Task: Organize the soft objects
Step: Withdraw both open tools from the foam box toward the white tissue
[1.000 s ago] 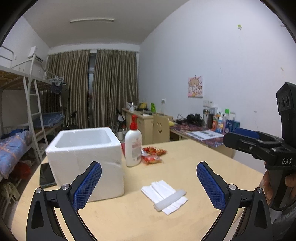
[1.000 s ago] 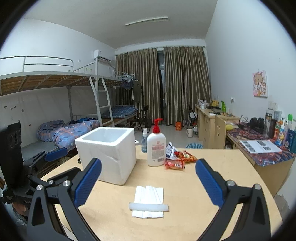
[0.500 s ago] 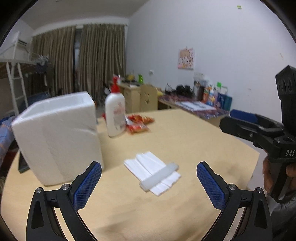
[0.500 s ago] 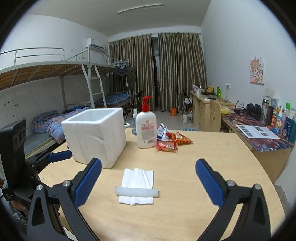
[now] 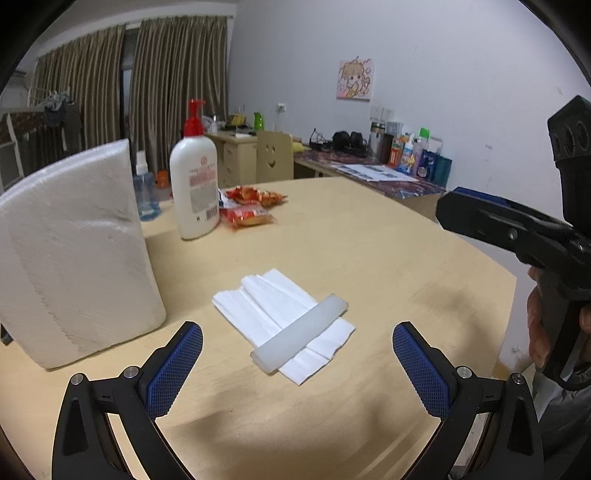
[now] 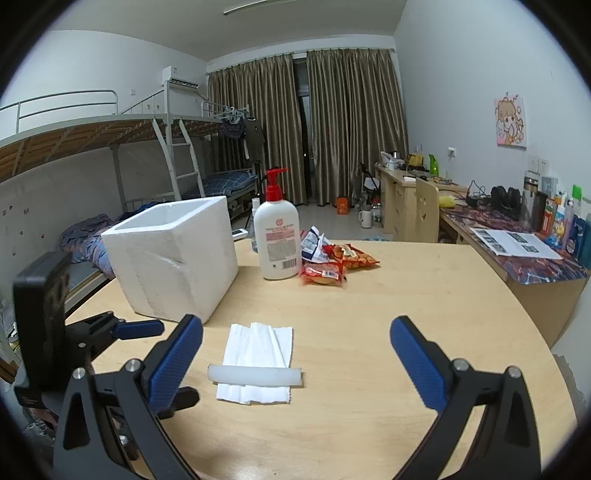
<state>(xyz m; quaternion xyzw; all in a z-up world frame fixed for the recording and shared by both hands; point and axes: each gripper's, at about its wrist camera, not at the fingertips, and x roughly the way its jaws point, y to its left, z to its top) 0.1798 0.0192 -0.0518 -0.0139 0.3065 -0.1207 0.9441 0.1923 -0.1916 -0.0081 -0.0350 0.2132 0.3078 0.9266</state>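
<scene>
Even, dim indoor light is cast by a long ceiling tube lamp (image 6: 255,6). Soft shadows are thrown on the pale wooden table (image 5: 369,240). Edges are curved and blackened by fisheye distortion.

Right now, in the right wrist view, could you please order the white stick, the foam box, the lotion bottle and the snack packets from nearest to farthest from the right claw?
1. white stick, just ahead, lying across the tissue.
2. foam box, ahead left.
3. lotion bottle and snack packets, farther back near the centre; too close to call.
</scene>
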